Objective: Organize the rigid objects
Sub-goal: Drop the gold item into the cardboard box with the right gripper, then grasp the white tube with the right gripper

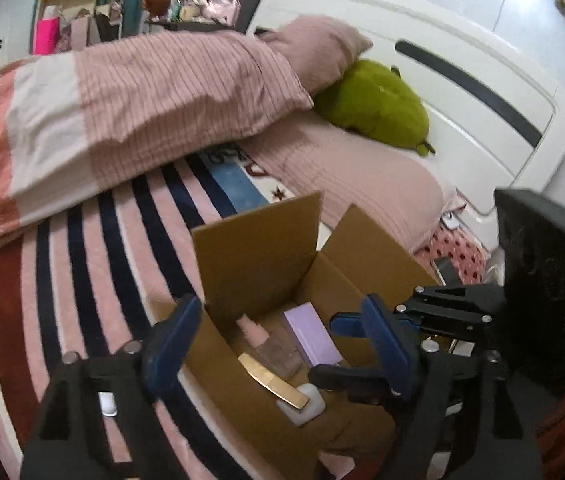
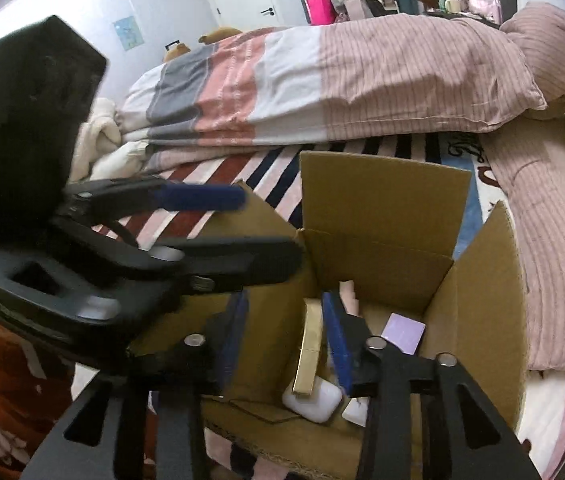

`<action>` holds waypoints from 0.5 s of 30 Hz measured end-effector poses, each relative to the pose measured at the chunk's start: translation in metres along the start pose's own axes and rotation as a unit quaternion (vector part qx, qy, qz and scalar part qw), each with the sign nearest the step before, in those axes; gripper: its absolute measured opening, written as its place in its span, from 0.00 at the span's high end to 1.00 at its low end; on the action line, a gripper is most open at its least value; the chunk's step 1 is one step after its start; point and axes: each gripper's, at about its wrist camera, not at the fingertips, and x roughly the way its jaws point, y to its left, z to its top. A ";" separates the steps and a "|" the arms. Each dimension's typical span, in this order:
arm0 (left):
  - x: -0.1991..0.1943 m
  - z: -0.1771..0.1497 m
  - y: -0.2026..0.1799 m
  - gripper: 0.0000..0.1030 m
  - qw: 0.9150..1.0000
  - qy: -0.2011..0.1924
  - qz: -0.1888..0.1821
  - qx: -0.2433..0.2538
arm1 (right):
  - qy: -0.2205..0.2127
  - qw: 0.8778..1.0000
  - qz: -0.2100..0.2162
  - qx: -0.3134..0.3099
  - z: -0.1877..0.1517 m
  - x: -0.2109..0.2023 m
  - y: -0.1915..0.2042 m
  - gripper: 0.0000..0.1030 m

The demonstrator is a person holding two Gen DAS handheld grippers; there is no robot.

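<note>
Seen from the left wrist view, going left to right: striped blanket [image 1: 94, 280] on the bed at the left edge, then the left gripper [image 1: 282, 340], fingers spread wide with nothing between them, hanging over the open cardboard box [image 1: 258, 240]. Inside the box, between and just past those fingers — a pink bottle [image 1: 256, 334], a gold bar-shaped case [image 1: 272, 382] lying slantwise, a lilac box [image 1: 312, 334] and a white case [image 1: 308, 404] under the gold one's near end. Further right, the right gripper [image 1: 352, 346] coming in sideways over the box's right part.

From the right wrist view, again left to right: the left gripper [image 2: 242, 224] reaching across from the left above the box's near corner, then the right gripper [image 2: 286, 344], fingers a little apart and clamped on nothing, the gold bar-shaped case [image 2: 308, 354] standing between them with its long axis running away from the camera, down into the cardboard box [image 2: 482, 280]. White case [image 2: 314, 400] touching the gold one's near end; lilac box [image 2: 404, 334] further right against the wall.

Likely reading: items already dropped in, both hands free. No loose item visible outside the box, so cannot tell which hand is nearer the next one.
</note>
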 end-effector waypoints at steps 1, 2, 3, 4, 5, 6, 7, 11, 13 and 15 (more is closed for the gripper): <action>-0.009 -0.001 0.004 0.22 1.000 -0.009 0.000 -0.003 | -0.003 1.000 0.003 -0.004 0.001 -0.001 0.004 0.65; -0.018 -0.003 0.008 0.22 1.000 -0.018 0.003 -0.007 | -0.007 1.000 0.006 -0.007 0.002 -0.002 0.007 0.65; -0.025 -0.004 0.012 0.22 1.000 -0.025 0.007 -0.009 | -0.012 1.000 0.009 -0.013 0.003 -0.004 0.013 0.65; -0.033 -0.007 0.016 0.21 0.999 -0.032 0.014 -0.012 | -0.021 0.999 0.011 -0.024 0.005 -0.006 0.021 0.65; -0.042 -0.011 0.022 0.21 0.999 -0.040 0.023 -0.015 | -0.030 0.999 0.014 -0.036 0.007 -0.008 0.030 0.65; -0.054 -0.017 0.031 0.21 0.998 -0.051 0.040 -0.019 | -0.040 0.998 0.018 -0.054 0.010 -0.009 0.042 0.65; -0.063 -0.021 0.037 0.21 0.997 -0.059 0.050 -0.022 | -0.045 0.996 0.022 -0.067 0.012 -0.010 0.053 0.65; -0.096 -0.045 0.071 0.21 0.992 -0.081 0.092 -0.041 | -0.044 0.991 0.054 -0.114 0.015 0.001 0.099 0.65; -0.110 -0.059 0.089 0.19 0.988 -0.088 0.118 -0.050 | -0.027 0.986 0.073 -0.145 0.014 0.019 0.128 0.65; -0.122 -0.076 0.109 0.18 0.984 -0.093 0.143 -0.060 | -0.004 0.983 0.096 -0.159 0.010 0.040 0.150 0.64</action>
